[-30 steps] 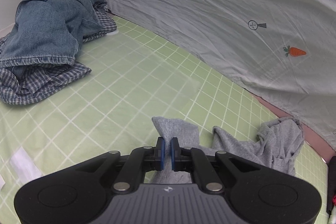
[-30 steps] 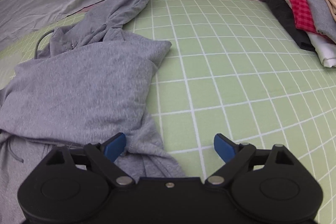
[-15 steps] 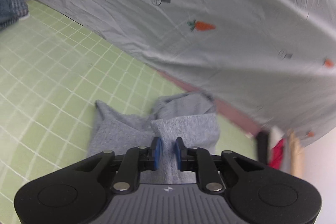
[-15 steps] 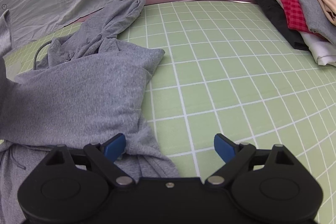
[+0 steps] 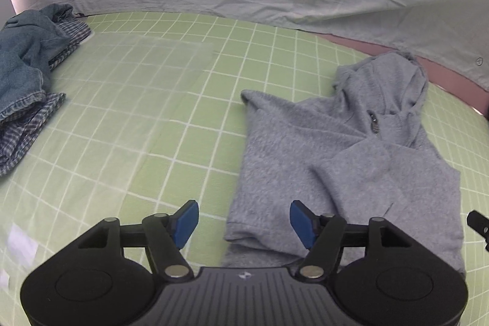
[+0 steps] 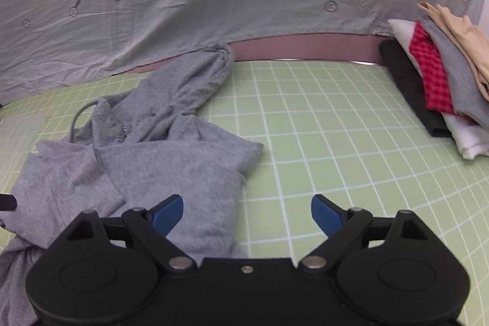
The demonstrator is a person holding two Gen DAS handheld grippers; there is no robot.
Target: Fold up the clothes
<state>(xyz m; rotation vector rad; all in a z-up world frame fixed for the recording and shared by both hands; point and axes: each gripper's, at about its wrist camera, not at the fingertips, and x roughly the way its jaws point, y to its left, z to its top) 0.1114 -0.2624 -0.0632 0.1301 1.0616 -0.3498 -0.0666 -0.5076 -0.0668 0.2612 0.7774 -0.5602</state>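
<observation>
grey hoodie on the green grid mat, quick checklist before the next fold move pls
1. Left gripper open and free of cloth: ok, blue pads apart, nothing between them.
2. Right gripper open and free: ok.
3. Grey hooded sweatshirt lying on the green grid mat, sides folded in: ok.
4. Hood flat: not ok, bunched against the pink edge.
5. Drawstring tucked: not ok, loops out onto the mat.
6. Stack of folded clothes and the denim and plaid pile apart from the sweatshirt: ok.
</observation>
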